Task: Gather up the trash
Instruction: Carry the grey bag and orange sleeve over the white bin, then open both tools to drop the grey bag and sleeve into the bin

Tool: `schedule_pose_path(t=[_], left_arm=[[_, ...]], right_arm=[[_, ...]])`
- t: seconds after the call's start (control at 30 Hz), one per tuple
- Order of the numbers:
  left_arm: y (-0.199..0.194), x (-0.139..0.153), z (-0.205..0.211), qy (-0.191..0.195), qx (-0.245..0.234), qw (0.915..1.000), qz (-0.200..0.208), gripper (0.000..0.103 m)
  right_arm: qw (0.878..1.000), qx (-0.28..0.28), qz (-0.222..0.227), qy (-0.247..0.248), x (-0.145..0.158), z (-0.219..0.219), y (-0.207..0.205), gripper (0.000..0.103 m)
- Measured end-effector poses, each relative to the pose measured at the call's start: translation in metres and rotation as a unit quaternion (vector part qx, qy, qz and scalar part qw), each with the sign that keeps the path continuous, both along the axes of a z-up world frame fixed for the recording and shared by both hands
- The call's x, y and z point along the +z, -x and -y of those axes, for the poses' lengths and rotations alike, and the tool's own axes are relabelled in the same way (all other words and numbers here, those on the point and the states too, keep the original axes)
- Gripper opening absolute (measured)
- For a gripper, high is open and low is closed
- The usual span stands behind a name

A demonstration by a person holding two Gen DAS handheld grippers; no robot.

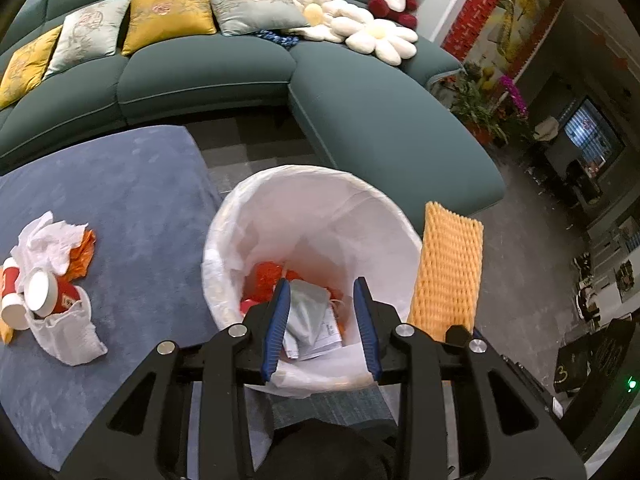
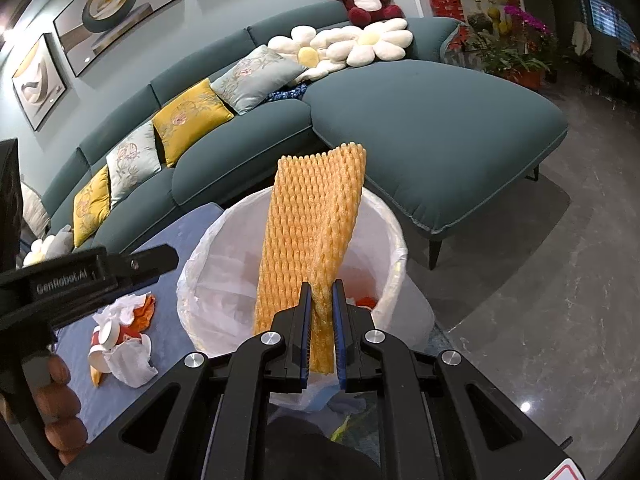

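Left gripper low centre of the left wrist view, poised over a white-lined bin; jaws parted, nothing between the blue pads; beneath them inside the bin, a grey pouch atop red and orange scraps. Right gripper low centre of the right wrist view, jaws clamped on the lower end of an orange foam net; net rising tilted above the bin's opening, upper end reaching past the far rim; same net at the right of the bin in the left wrist view. On the blue carpet at left, a heap well apart from the bin: crumpled white tissue, red paper cups lying on their sides, an orange wrapper. Teal sofa with cushions across the top of both views.
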State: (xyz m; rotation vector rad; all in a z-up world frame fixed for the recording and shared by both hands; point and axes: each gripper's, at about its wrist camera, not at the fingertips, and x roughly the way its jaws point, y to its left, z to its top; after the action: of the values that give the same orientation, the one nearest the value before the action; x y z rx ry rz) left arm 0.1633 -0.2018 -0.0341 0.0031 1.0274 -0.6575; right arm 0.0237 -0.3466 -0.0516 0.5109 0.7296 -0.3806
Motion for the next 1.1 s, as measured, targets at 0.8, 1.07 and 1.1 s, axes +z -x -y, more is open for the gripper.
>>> schedule_pose_path(t=[0.8, 1.07, 1.1], left_arm=[[-0.013, -0.002, -0.084, -0.006, 0.092, 0.9958, -0.003, 0.060], [-0.010, 0.001, -0.134, 0.003, 0.132, 0.9912, -0.003, 0.064], [-0.009, 0.001, -0.143, 0.004, 0.139, 0.9903, -0.003, 0.064]], right_arm=[[0.999, 0.033, 0.017, 0.021, 0.029, -0.045, -0.037, 0.038], [0.997, 0.063, 0.019, 0.032, 0.041, -0.088, -0.041, 0.050], [0.997, 0.068, 0.019, 0.034, 0.042, -0.093, -0.042, 0.051]])
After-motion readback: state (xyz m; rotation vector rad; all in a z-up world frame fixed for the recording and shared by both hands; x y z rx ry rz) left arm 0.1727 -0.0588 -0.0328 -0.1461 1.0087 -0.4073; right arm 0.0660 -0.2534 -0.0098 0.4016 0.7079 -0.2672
